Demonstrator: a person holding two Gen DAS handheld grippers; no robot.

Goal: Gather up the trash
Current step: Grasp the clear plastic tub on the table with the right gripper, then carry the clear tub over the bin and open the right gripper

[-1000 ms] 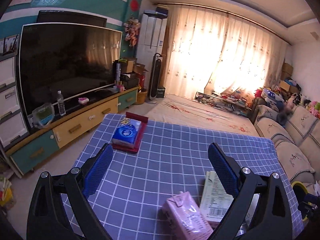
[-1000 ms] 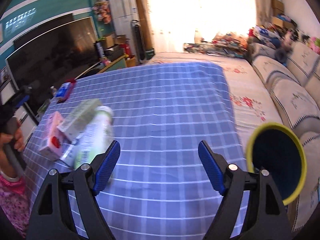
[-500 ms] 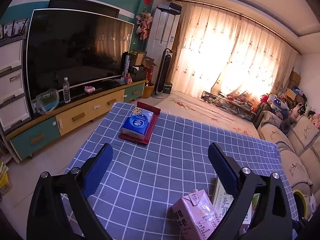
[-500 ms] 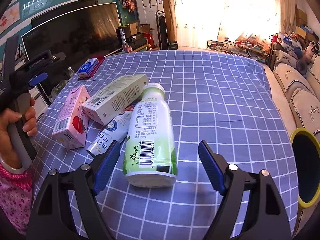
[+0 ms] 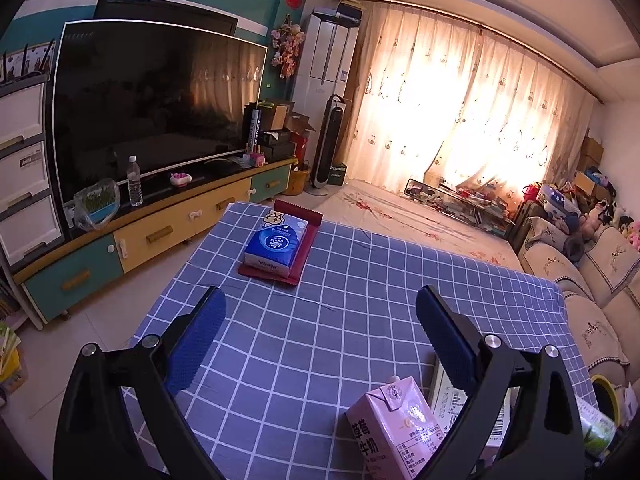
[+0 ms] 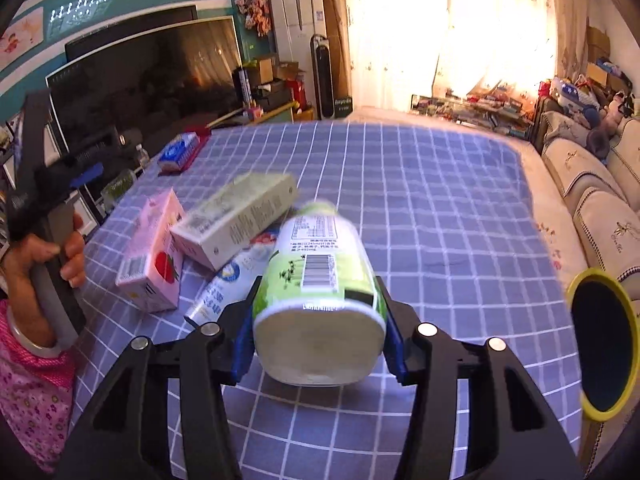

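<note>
My right gripper is shut on a green-and-white plastic bottle, held by its base just above the checked tablecloth. Left of it lie a pink milk carton, a pale green carton box and a white pouch. My left gripper is open and empty above the table; it also shows at the left edge of the right wrist view. The pink carton stands by its right finger, with the box behind.
A blue tissue pack on a red tray sits at the table's far end. A yellow-rimmed bin stands off the table's right edge by the sofa. A TV cabinet runs along the left.
My right gripper moved forward around the bottle and closed on its base. The left gripper shifted slightly, bringing the pink carton closer in its view.
</note>
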